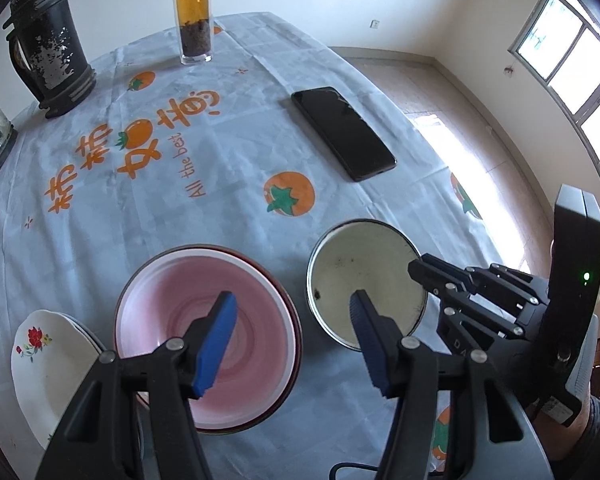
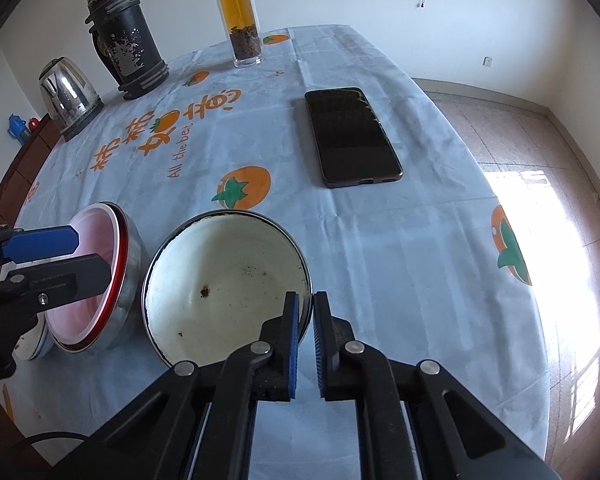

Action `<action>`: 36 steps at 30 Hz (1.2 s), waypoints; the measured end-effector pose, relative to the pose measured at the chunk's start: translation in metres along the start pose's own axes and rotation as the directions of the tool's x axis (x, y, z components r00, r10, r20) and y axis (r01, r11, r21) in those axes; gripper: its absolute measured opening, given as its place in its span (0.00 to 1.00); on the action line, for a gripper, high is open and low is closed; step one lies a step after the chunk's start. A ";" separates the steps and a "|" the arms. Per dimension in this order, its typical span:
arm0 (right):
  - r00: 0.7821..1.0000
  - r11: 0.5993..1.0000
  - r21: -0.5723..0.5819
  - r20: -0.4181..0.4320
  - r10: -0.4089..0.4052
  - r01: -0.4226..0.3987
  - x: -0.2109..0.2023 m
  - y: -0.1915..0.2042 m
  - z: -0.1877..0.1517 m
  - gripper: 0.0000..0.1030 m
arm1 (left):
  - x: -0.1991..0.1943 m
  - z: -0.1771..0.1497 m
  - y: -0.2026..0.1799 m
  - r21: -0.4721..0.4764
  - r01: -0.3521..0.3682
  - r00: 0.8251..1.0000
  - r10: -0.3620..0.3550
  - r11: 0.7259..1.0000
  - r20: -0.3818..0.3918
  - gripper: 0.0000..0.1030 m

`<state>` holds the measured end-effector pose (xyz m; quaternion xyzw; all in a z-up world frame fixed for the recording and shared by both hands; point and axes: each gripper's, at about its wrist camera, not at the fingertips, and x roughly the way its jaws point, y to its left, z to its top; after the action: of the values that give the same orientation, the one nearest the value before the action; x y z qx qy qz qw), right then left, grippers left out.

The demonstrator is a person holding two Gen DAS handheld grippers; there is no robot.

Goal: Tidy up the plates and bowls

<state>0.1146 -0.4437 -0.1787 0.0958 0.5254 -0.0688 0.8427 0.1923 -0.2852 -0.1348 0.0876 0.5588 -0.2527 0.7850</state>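
Covering the table [image 2: 400, 248] is a pale blue cloth printed with orange fruit; tiled floor [image 2: 540, 140] lies to the right. Right tongs [image 2: 305, 300] pinch the near rim of the white enamel bowl [image 2: 220, 280]. Left tongs [image 1: 292, 304] hang released over the pink bowl [image 1: 172, 292], left of it.

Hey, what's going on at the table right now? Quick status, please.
Right gripper shut on white enamel bowl rim. Left gripper open above pink bowl. Phone beyond, clear of both.
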 end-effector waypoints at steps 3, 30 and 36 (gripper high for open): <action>1.000 1.000 0.004 0.002 -0.012 0.012 -0.003 -0.006 -0.002 0.06 | 0.002 0.000 -0.005 0.009 0.008 1.000 -0.008 1.000 -0.003 0.57; 0.998 0.998 0.042 0.002 -0.056 0.056 -0.017 -0.035 -0.021 0.06 | 0.036 -0.008 -0.051 0.081 0.089 0.991 -0.080 0.993 -0.107 0.33; 0.999 0.998 0.047 0.005 -0.051 0.051 -0.018 -0.036 -0.022 0.06 | 0.045 -0.009 -0.057 0.100 0.085 0.990 -0.073 0.991 -0.124 0.26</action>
<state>0.0797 -0.4736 -0.1755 0.1019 0.5233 -0.1029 0.8397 0.1682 -0.3438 -0.1713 0.1216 0.5941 -0.3069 0.7335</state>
